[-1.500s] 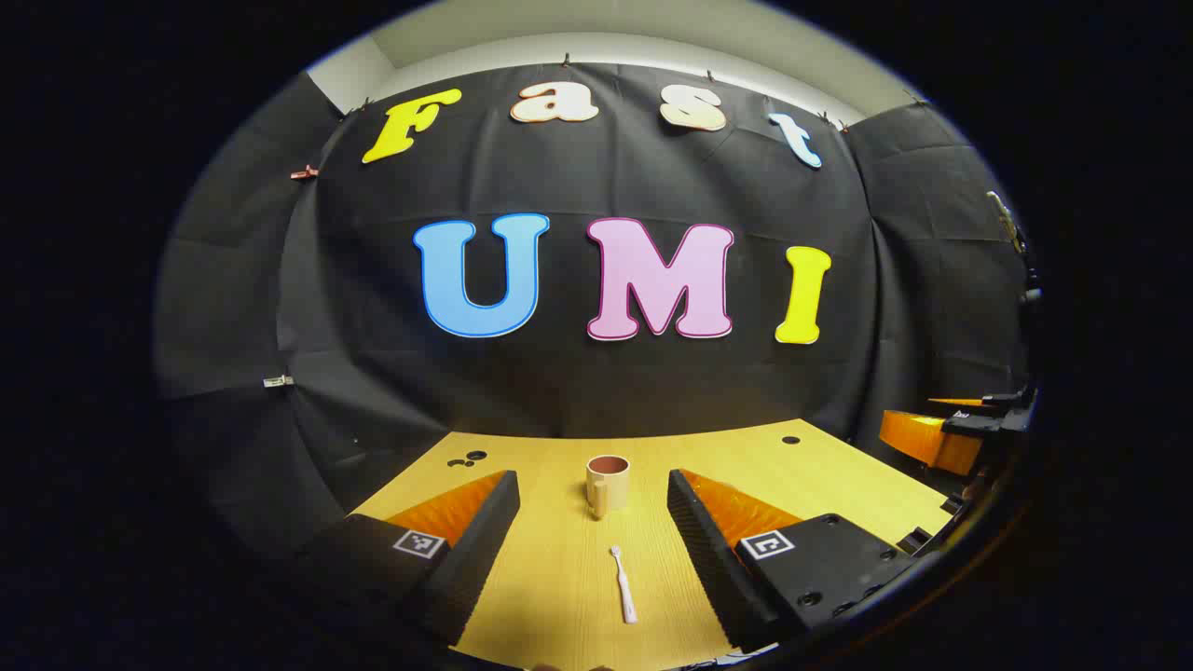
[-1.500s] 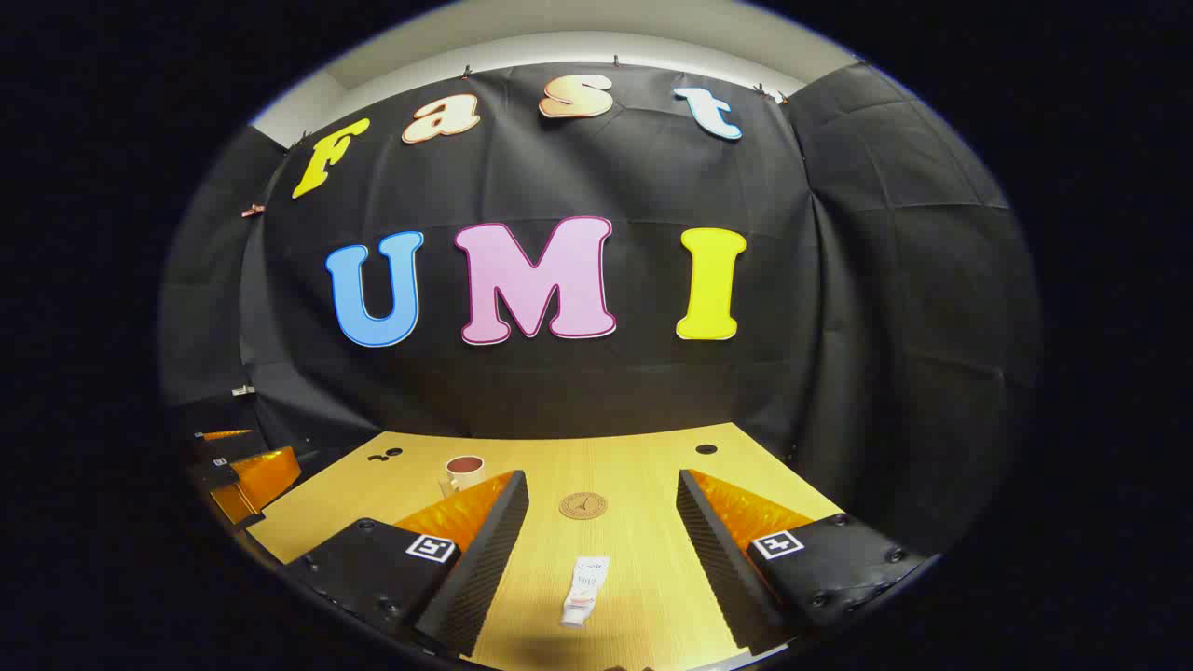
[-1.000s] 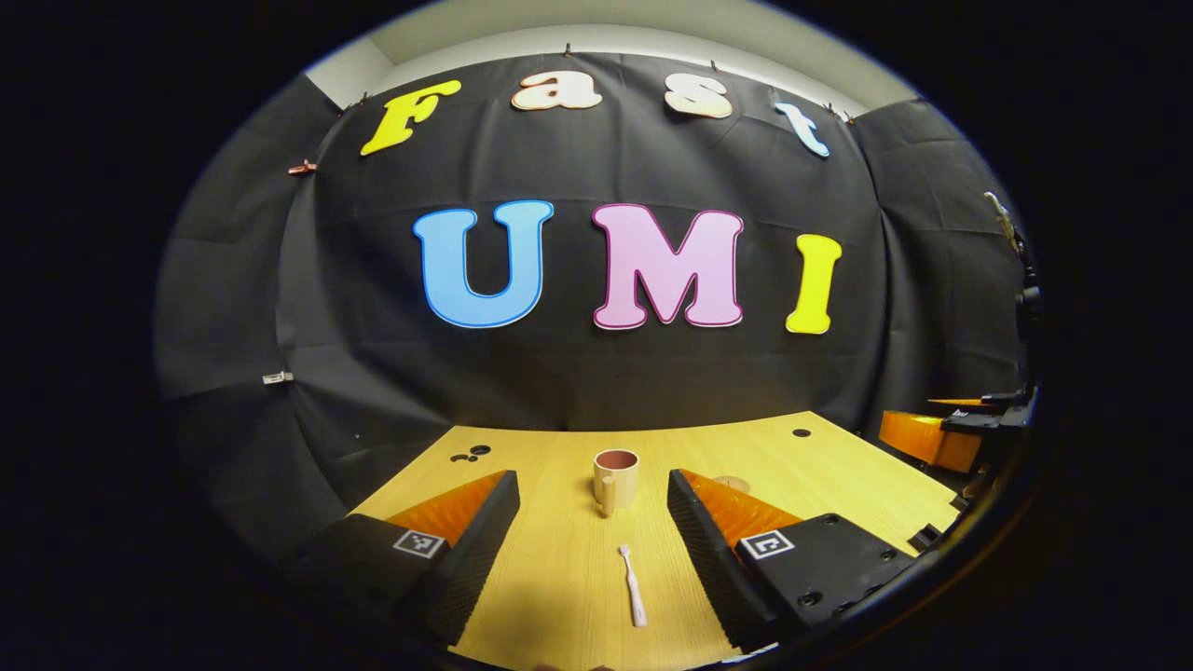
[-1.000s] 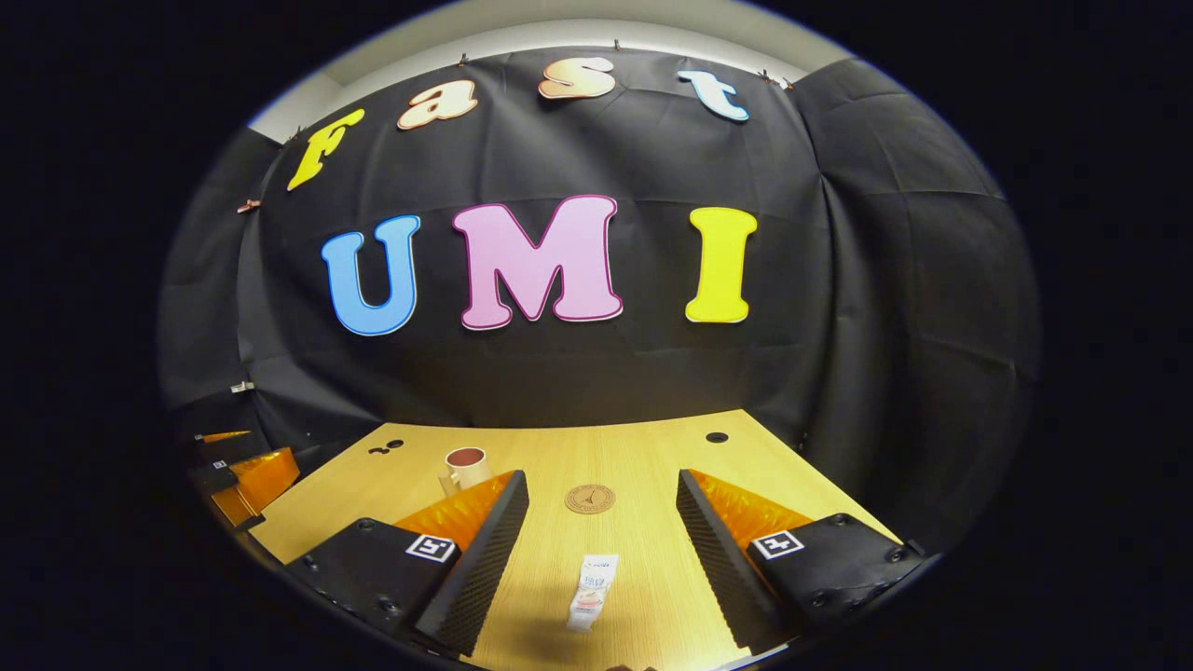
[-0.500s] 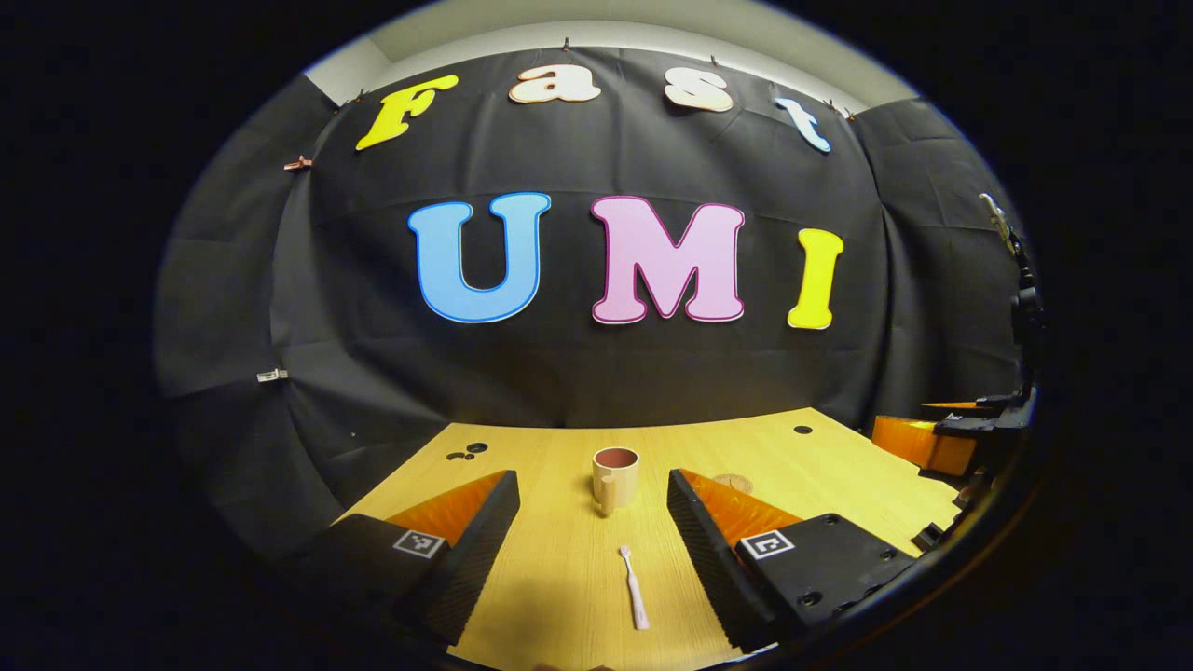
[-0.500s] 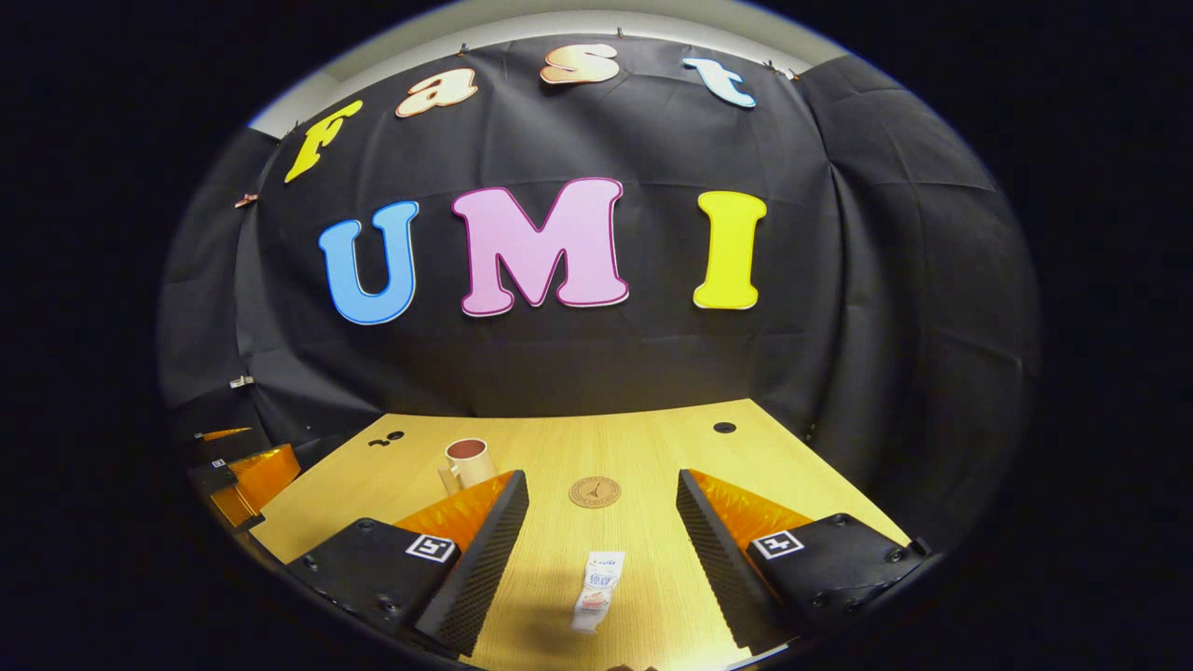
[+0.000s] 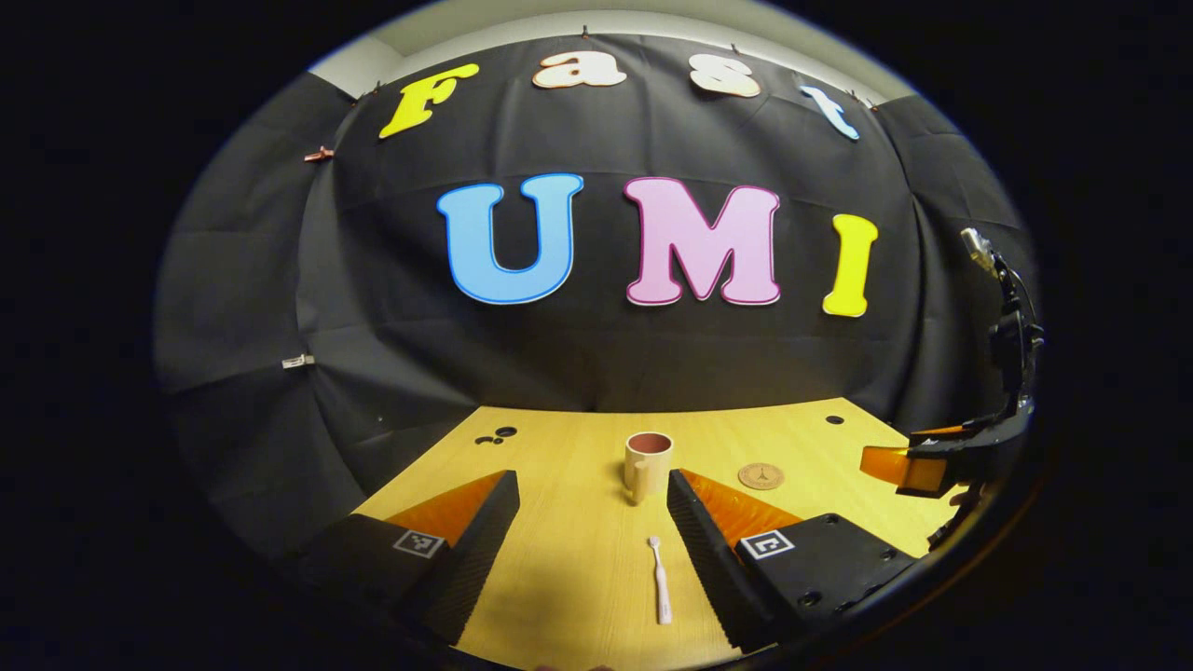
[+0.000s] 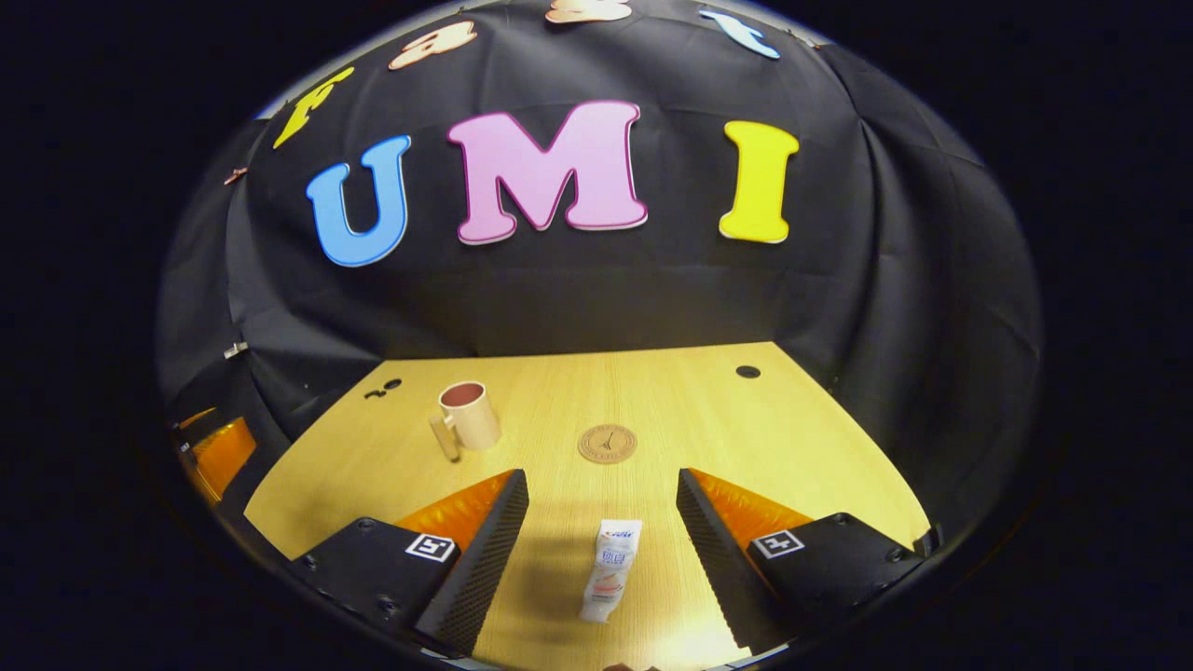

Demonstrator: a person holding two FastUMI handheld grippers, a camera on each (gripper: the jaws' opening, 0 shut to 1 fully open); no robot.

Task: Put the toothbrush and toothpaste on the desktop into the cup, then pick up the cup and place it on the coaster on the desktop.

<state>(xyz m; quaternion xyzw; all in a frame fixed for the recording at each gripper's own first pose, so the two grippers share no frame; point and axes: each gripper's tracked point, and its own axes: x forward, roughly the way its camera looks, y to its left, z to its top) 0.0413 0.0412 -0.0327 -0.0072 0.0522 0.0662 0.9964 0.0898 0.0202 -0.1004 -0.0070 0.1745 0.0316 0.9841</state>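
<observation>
Right now both grippers hover low above the wooden desktop, each aimed forward toward the booth wall, fingers spread wide and holding nothing. Between the fingers of the left gripper lies the toothbrush, flat on the wood, head pointing away, closer to the right-hand finger. Beyond it the cup stands upright with its handle facing the camera, and the round coaster sits off to its right. The right gripper is pitched down over the toothpaste, which lies lengthwise between its open fingers, touching neither. Farther off, the coaster lies straight ahead and the cup stands to the left.
</observation>
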